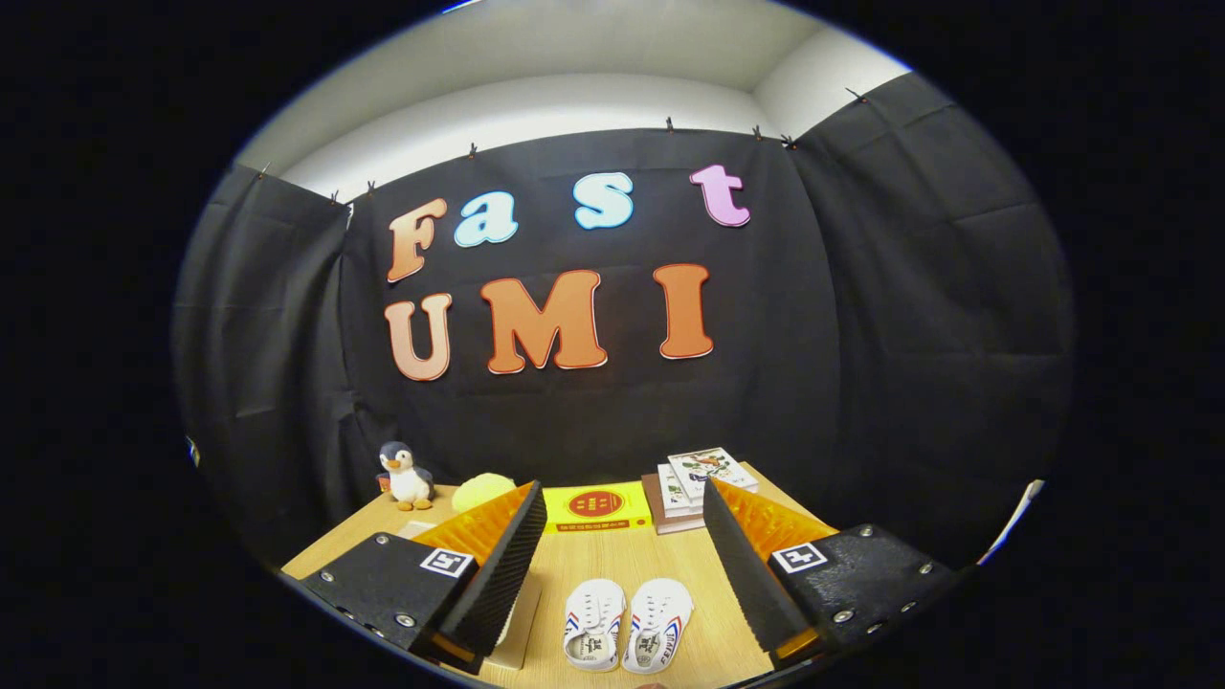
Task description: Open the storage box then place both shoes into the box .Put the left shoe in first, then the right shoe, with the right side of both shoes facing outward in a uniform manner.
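Two white shoes (627, 624) side by side between the gripper's (617, 560) parted, empty fingers; storage box unopened, so opening it comes first.

Quick count off the table (612, 565): two white shoes (627, 624) side by side between the wide-apart fingers of the one gripper (617, 550), one yellow box (597, 507) beyond them, one stack of books (691, 486), one plush penguin (407, 476), one yellow-green round thing (483, 491), hard to identify.
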{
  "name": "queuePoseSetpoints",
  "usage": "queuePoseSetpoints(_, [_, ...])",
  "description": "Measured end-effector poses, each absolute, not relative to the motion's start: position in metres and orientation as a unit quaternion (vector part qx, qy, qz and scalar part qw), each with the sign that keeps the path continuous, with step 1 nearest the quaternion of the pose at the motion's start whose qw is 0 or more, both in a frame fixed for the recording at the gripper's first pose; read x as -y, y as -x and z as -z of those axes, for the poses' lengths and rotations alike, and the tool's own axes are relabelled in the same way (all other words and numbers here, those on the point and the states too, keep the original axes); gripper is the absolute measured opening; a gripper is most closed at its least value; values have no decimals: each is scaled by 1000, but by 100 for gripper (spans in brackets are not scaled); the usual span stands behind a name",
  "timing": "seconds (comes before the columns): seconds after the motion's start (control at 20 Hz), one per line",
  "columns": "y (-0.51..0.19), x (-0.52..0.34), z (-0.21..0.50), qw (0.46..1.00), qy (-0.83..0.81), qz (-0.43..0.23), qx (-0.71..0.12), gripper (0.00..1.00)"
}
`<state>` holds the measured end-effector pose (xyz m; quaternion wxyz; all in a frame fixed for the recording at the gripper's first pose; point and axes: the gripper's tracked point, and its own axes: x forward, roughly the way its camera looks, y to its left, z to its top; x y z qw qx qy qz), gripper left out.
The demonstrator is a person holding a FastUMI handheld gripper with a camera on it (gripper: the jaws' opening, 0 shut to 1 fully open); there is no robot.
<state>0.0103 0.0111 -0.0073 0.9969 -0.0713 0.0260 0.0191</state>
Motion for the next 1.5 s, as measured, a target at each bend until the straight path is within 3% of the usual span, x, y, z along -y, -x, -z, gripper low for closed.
queuePoseSetpoints(0.6, [-28,8,64,985,98,-86,-114,98])
queuePoseSetpoints(0.8, [-29,-18,108,974,-2,-148,-173,98])
queuePoseSetpoints(1.1, [-30,-48,167,930,-142,-211,-266,98])
queuePoseSetpoints(1.5, [-32,-105,233,822,-342,-264,-372,98])
